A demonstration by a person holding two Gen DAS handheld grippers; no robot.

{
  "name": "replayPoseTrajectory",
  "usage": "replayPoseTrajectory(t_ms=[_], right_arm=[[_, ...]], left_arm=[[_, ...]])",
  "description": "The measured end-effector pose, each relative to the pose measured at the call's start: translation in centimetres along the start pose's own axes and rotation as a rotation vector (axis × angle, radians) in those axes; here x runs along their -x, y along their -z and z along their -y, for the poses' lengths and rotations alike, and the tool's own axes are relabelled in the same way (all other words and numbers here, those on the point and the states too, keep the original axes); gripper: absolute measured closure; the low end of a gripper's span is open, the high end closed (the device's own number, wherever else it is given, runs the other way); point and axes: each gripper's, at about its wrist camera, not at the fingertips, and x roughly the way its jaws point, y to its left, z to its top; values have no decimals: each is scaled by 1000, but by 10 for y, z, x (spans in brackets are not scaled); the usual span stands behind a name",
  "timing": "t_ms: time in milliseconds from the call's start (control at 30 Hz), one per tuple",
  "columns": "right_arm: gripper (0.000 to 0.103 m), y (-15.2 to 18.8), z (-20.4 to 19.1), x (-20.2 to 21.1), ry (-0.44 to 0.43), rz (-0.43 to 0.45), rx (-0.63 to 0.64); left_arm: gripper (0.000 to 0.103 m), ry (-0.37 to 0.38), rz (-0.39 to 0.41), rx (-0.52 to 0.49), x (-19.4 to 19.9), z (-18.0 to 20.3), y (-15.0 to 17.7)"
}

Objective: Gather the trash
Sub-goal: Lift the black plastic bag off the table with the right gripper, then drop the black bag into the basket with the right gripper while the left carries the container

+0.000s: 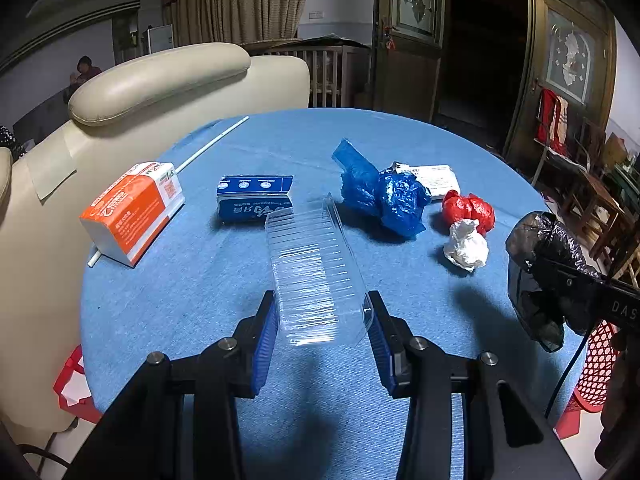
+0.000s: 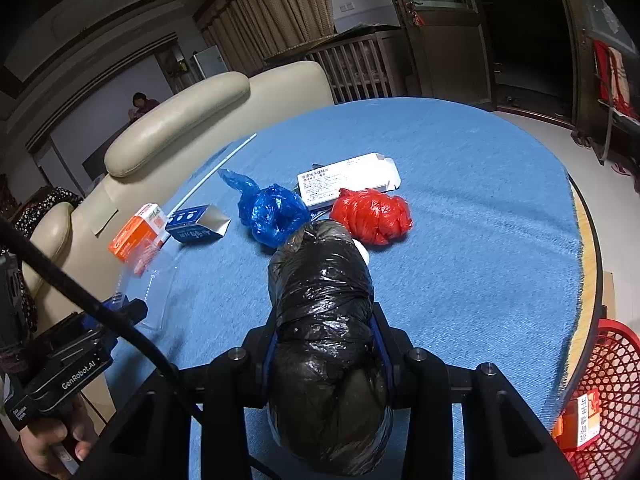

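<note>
Black bag [image 2: 324, 320] clamped in right claw [image 2: 326, 344]

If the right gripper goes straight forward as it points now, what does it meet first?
Probably the crumpled white paper just beyond the black bag it holds, then the red bag; depth is unclear.

Bare blue cloth [image 2: 460, 240] right, bags [image 2: 372, 216] and boxes [image 1: 132, 212] crowding middle and left.

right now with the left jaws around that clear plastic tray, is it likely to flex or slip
The clear plastic tray looks thin-walled and ribbed, so it probably flexes or crackles if the left gripper squeezes hard. Its glossy surface may slip on the blue pads. It sticks out well past the jaws, yet is likely light enough not to droop much.
</note>
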Motion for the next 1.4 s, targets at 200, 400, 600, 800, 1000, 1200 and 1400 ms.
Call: replayPoseTrajectory(t_ms=[200,400,600,800,1000,1200,1400], right_arm=[[62,1,3,3,0,7,-10],[62,3,6,6,0,8,-24],[62,9,11,7,2,-1,-40],[62,14,15,9,6,-3,-57],[62,19,21,17,14,4,-76],[62,30,35,34,44,16,-109],[62,42,61,50,84,28,-168]], left_arm=[[58,2,2,-7,1,2,0],[58,4,0,-12,0,3,1],[58,8,0,-20,0,7,2],[58,17,4,-30,2,12,2],[58,31,8,-42,4,17,3],[58,55,8,-59,5,27,4],[58,80,9,-98,6,46,4]])
